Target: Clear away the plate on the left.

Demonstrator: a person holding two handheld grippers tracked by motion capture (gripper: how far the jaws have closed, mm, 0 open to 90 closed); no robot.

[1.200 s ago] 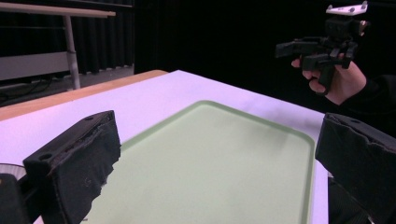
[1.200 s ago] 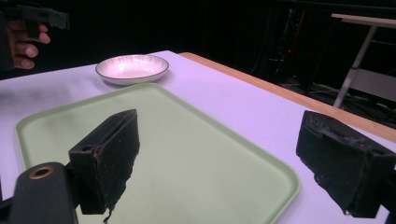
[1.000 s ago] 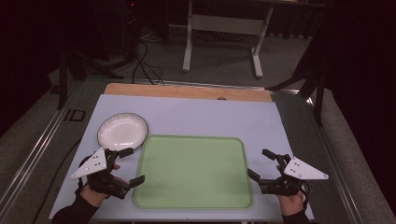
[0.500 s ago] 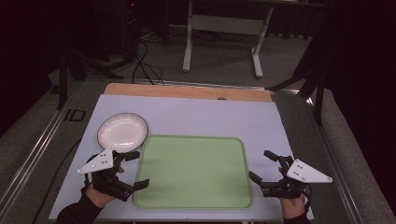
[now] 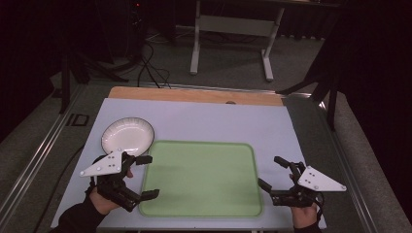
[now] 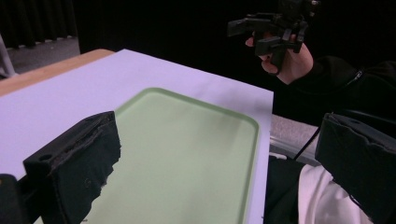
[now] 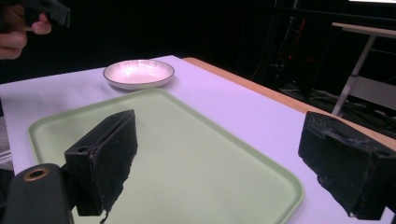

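High view: the green tray lies flat on the desk between my two grippers, long axis running left to right. My left gripper straddles its left edge with fingers apart. My right gripper, fingers likewise apart, sits just off the right edge, the white bowl nearer my left.

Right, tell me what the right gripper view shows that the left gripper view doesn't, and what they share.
Right gripper view alone: the white bowl resting on the table past the tray's far corner, apart from it, and a desk frame in the dark background.

Left gripper view alone: the right gripper, open and held above the table's edge, with a dark sleeve behind it.

Both: the empty green tray and an open pair of black jaws holding nothing.
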